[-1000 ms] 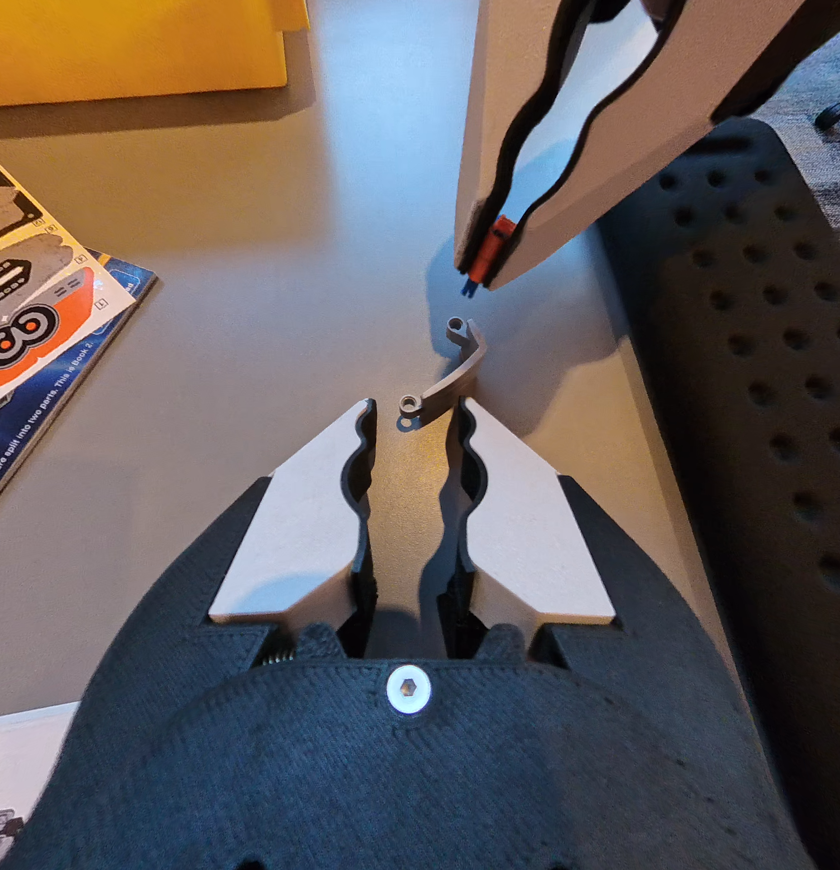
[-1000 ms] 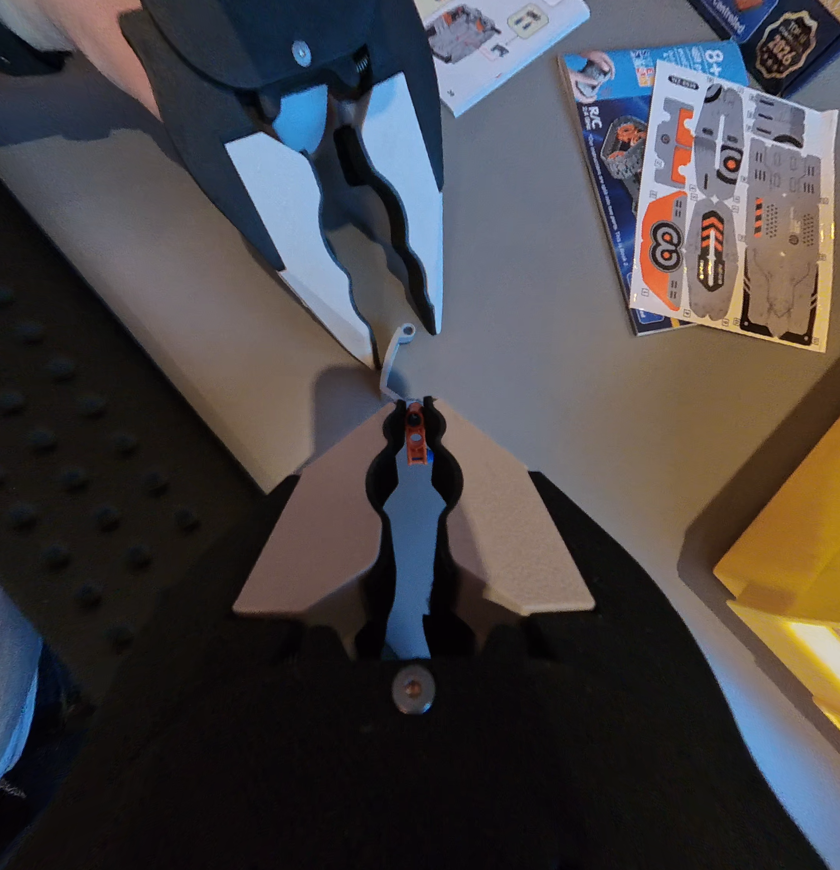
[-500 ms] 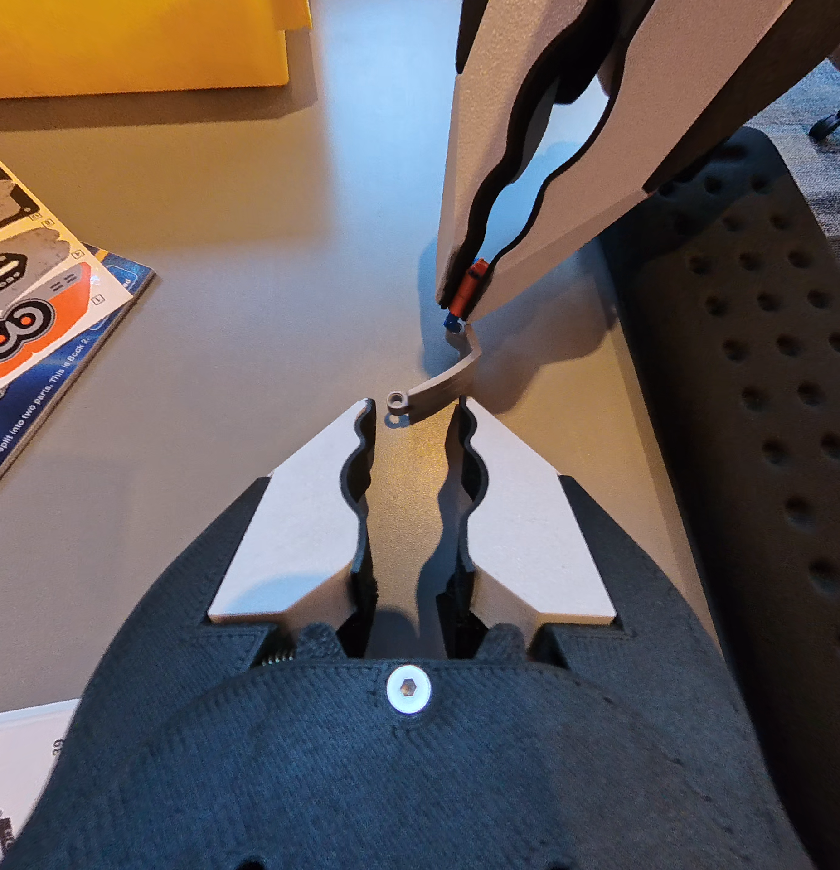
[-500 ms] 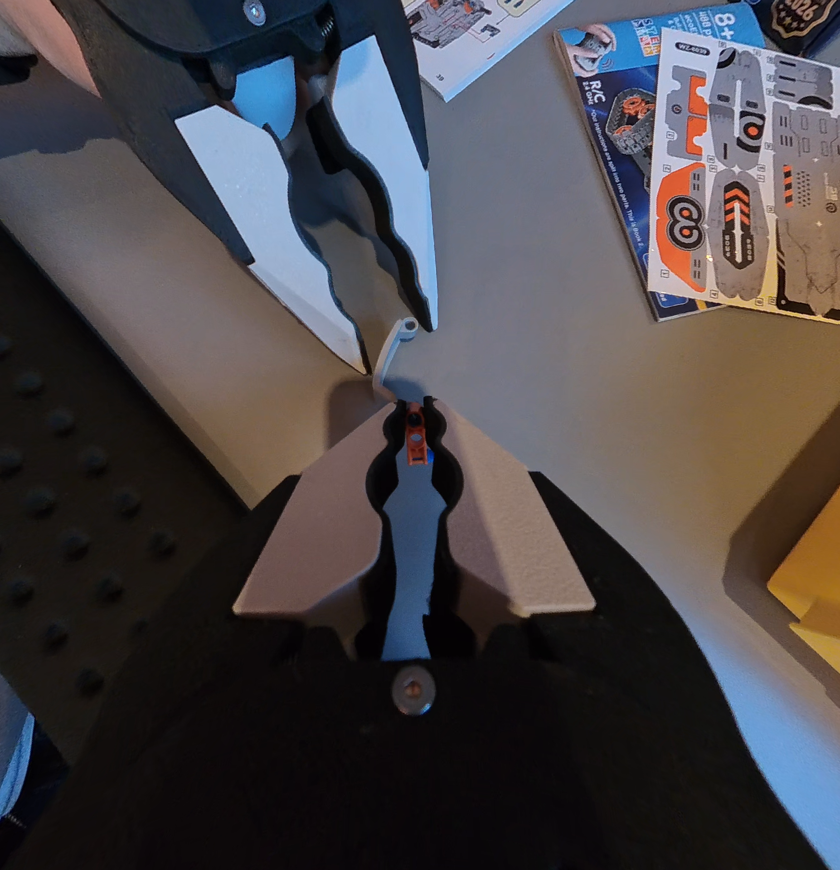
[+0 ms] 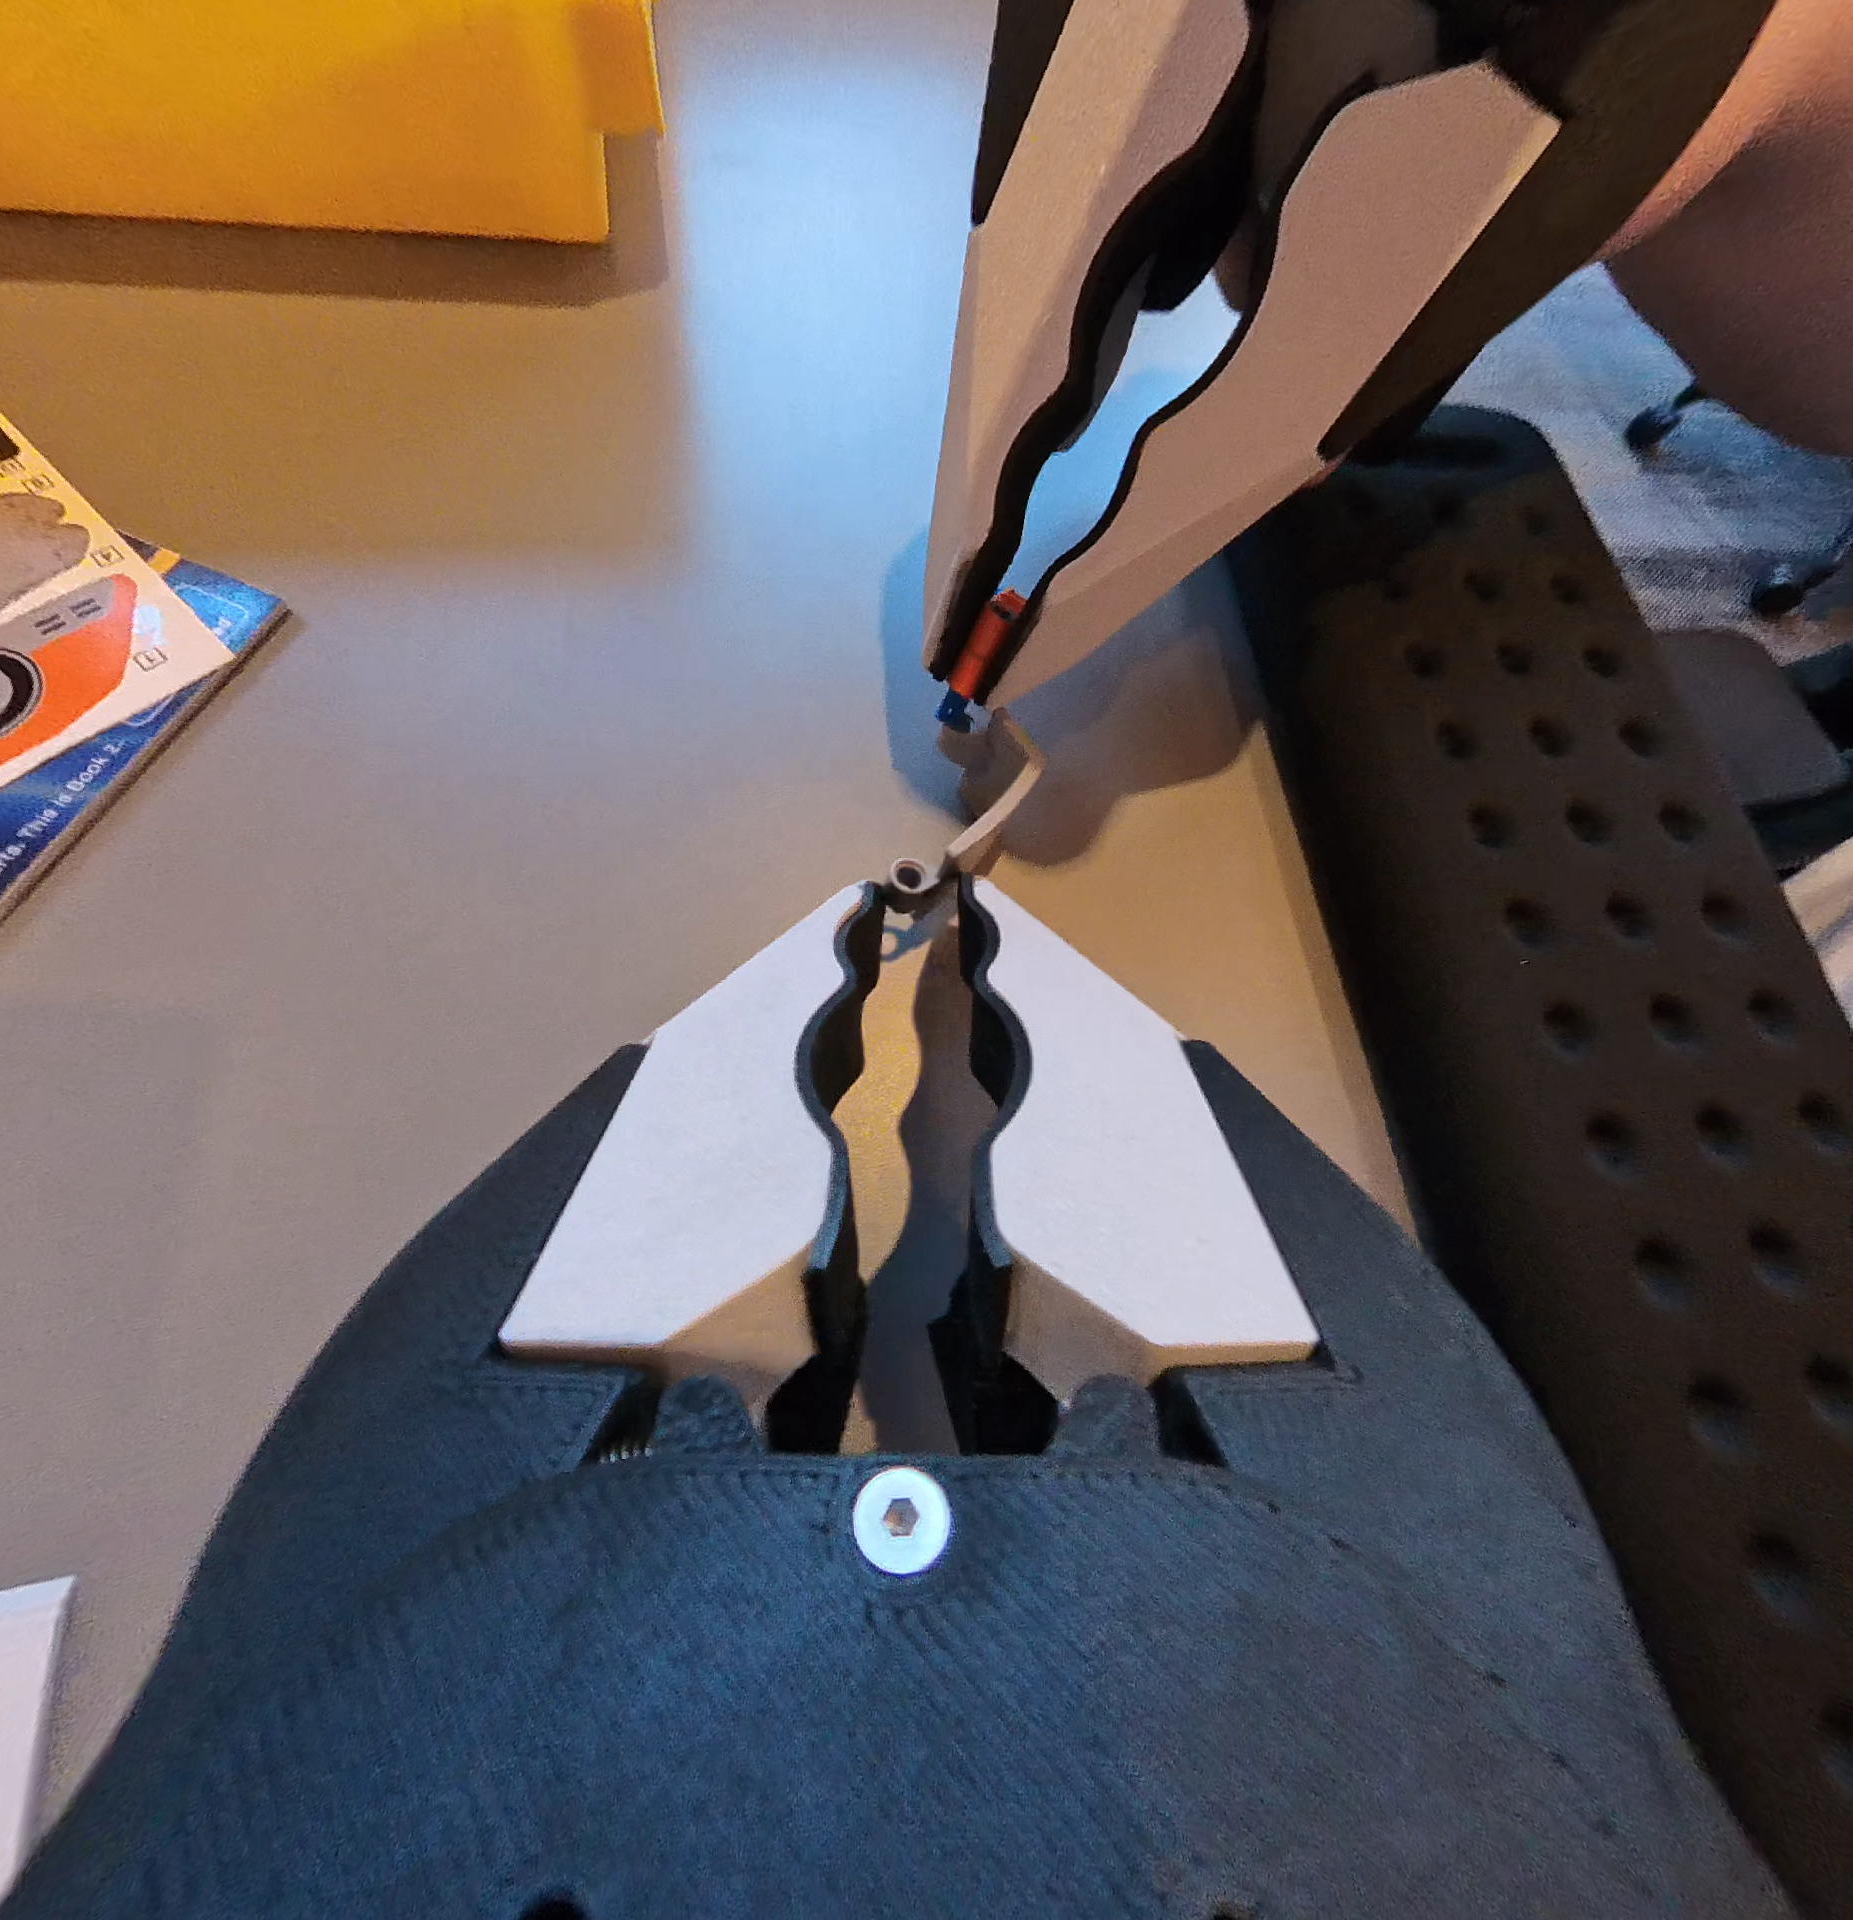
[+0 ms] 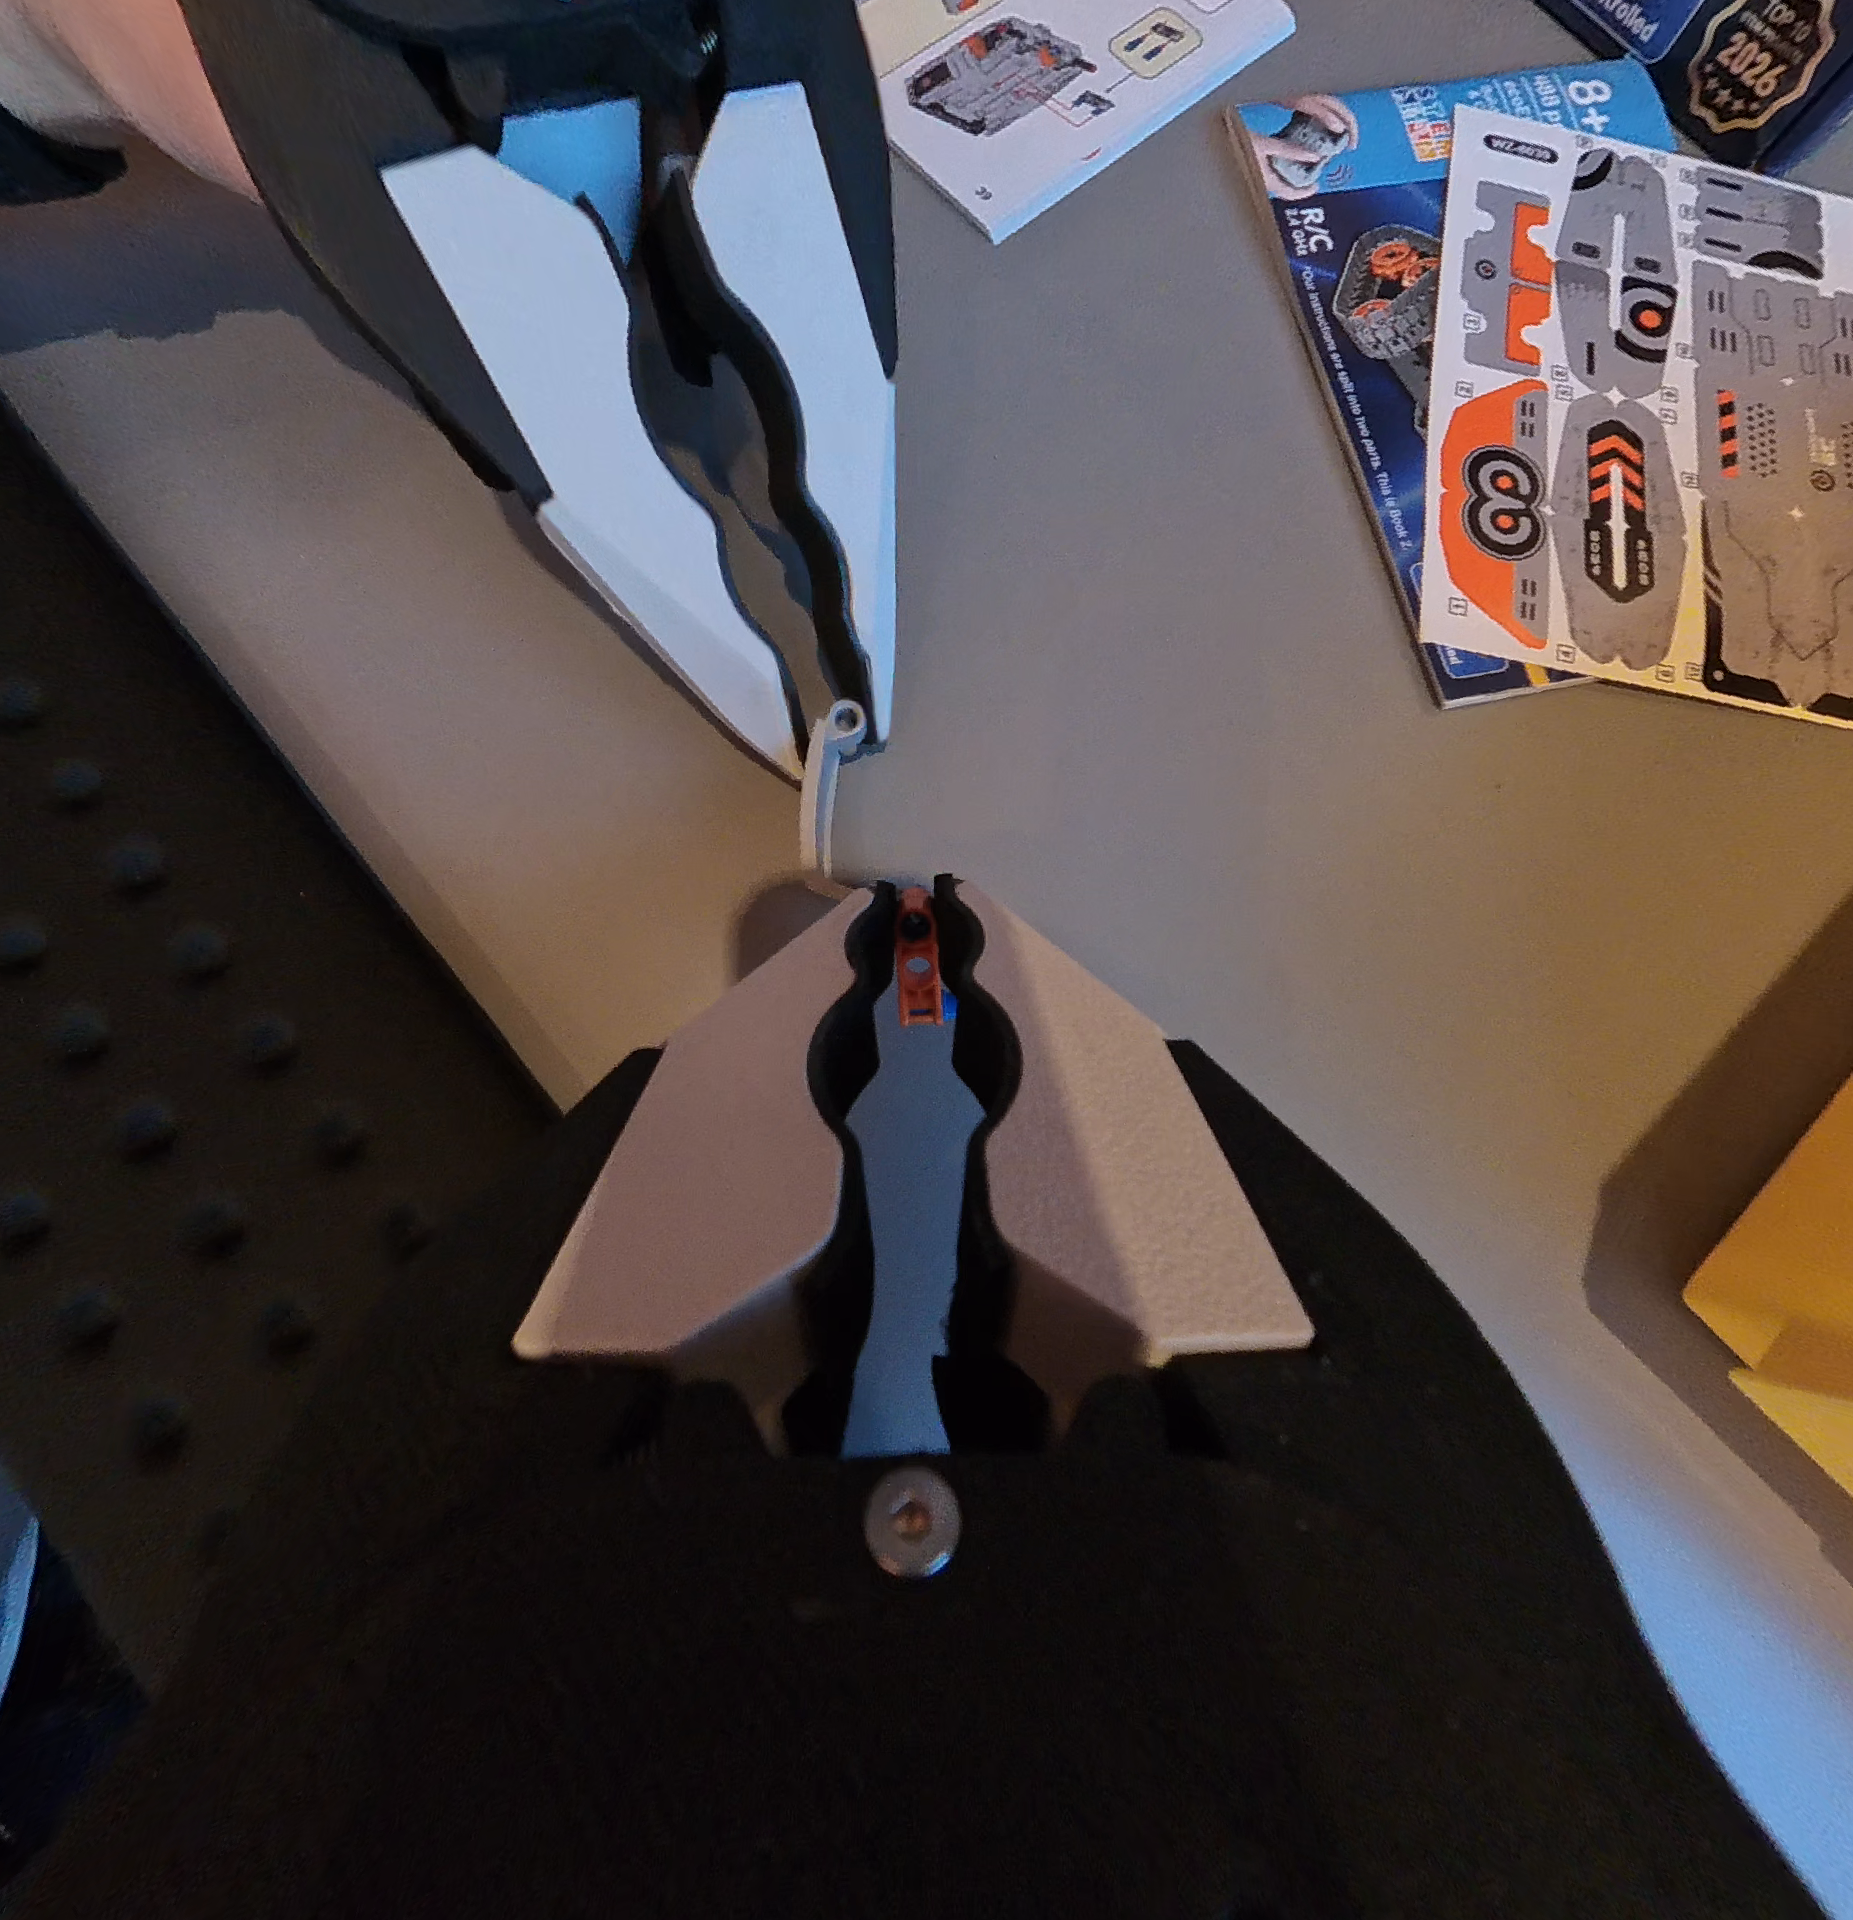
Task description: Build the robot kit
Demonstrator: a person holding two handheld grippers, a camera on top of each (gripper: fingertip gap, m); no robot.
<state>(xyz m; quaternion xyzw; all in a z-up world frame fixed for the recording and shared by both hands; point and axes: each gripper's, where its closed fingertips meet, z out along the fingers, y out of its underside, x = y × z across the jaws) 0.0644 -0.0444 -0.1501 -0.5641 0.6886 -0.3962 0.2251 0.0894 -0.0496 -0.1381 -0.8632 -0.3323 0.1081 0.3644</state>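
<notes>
My left fingers [image 5: 917, 896] are nearly closed, pinching one end of a curved grey piece [image 5: 989, 810]. My right fingers [image 6: 914, 891] are clamped on a small orange pin [image 6: 914, 966] with a blue tip; that tip sits just beside the grey piece's far end, contact unclear. Grey piece lies over the grey surface [image 5: 486, 831] near its edge, next to a dark perforated mat [image 5: 1628, 987]. Sticker sheet [image 6: 1670, 416], booklet [image 6: 1317, 260] and yellow box [image 5: 278, 104] well apart from the grey piece.

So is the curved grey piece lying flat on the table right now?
No: the curved grey piece is pinched at one end by the left tongs, lifted off the table.
</notes>
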